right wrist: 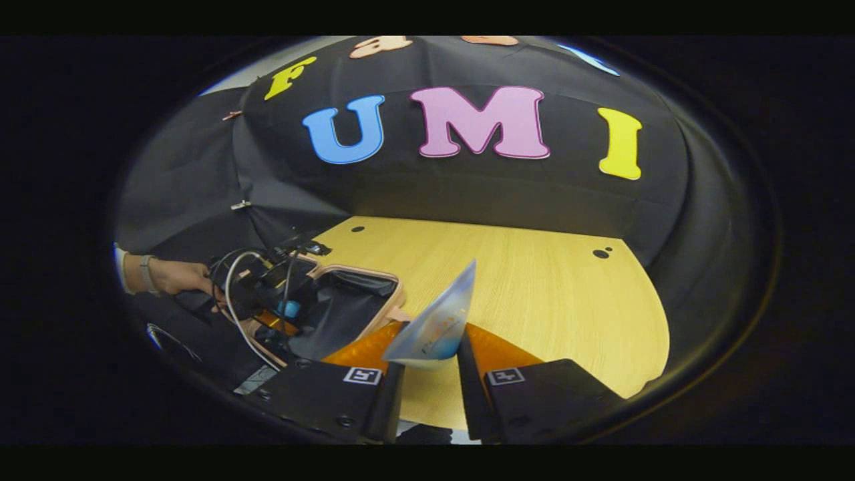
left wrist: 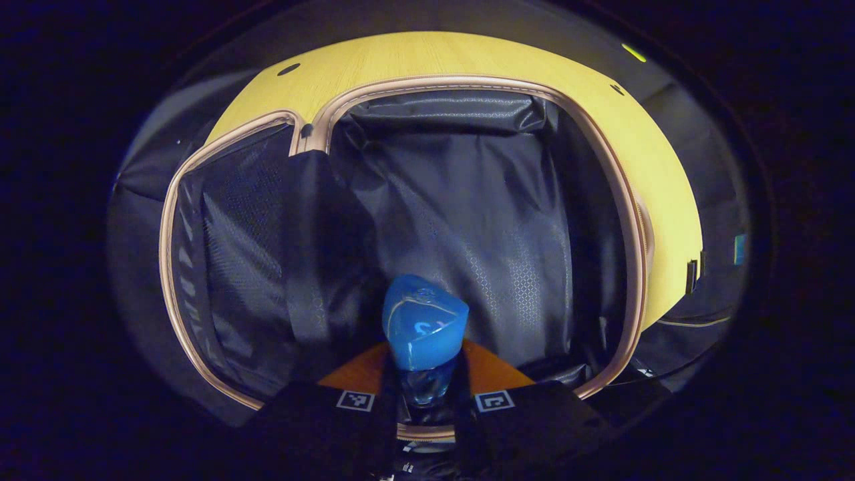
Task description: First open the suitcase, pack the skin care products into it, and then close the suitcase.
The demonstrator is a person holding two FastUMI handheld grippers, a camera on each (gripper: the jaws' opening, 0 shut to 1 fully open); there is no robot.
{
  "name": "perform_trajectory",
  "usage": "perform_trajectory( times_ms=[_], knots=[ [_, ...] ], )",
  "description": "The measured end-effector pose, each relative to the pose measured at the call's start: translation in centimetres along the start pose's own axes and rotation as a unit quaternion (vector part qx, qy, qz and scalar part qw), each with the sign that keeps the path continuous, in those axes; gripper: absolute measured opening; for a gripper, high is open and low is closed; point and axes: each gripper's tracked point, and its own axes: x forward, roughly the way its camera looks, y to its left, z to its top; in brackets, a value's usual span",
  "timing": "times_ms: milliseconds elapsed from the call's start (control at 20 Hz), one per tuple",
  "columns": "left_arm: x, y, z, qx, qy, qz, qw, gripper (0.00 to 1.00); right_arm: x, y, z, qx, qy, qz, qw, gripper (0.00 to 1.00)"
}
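suitcase [left wrist: 467, 220] open at frame centre, left gripper [left wrist: 427, 394] grasping a blue bottle [left wrist: 424, 327] above it, right gripper [right wrist: 427, 374] clutching a sachet [right wrist: 437, 321]; packing and closing remain.

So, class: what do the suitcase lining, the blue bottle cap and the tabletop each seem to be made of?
Suitcase lining: thin dark woven synthetic by the look, with a slight sheen, creases and a fine printed pattern.
Blue bottle cap: glossy moulded plastic, probably; it shows smooth facets with highlights.
Tabletop: pale wood or wood-look laminate, matte, with straight grain lines.

One open suitcase [left wrist: 467, 220], one blue-capped bottle [left wrist: 424, 331], one tube [right wrist: 437, 324], one table [right wrist: 548, 294]
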Motion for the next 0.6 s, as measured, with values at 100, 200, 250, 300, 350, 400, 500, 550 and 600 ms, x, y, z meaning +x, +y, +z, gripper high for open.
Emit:
perform_trajectory(
  times_ms=[100,200,250,300,350,400,500,550,600],
  knots=[
    [0.6,0.0,-0.1,0.002,-0.003,-0.003,1.000,0.41,-0.3,1.2,0.1,0.000,0.000,0.000,1.000,0.42],
    [1.0,-0.3,-0.3,0.004,-0.007,-0.012,1.000,0.44,-0.4,2.0,0.0,0.000,-0.001,-0.002,1.000,0.42],
    [1.3,-0.2,-0.4,0.007,-0.009,-0.012,1.000,0.49,-0.5,2.5,0.0,-0.003,0.002,-0.004,1.000,0.42],
    [1.5,-0.3,-0.4,0.013,-0.011,-0.012,1.000,0.49,-0.5,3.1,0.1,-0.010,-0.001,-0.004,1.000,0.42],
    [1.4,-0.1,-0.5,0.017,-0.013,-0.009,1.000,0.47,-0.5,3.7,0.3,-0.017,-0.003,-0.003,1.000,0.42],
    [1.4,-0.3,-0.7,0.017,-0.016,-0.013,1.000,0.47,-0.5,4.4,0.2,-0.024,-0.001,-0.001,1.000,0.42],
    [0.6,-1.2,-0.8,0.015,-0.032,-0.038,0.999,0.55,0.1,5.6,-0.1,-0.031,0.004,0.006,1.000,0.42],
    [0.0,-1.8,-0.7,0.013,-0.042,-0.051,0.998,0.67,0.5,6.4,-0.6,-0.028,0.014,0.012,0.999,0.42],
    [-0.8,-1.8,-0.4,0.010,-0.061,-0.055,0.997,0.78,1.0,7.2,-1.0,-0.022,0.022,0.020,0.999,0.42]
  ],
)
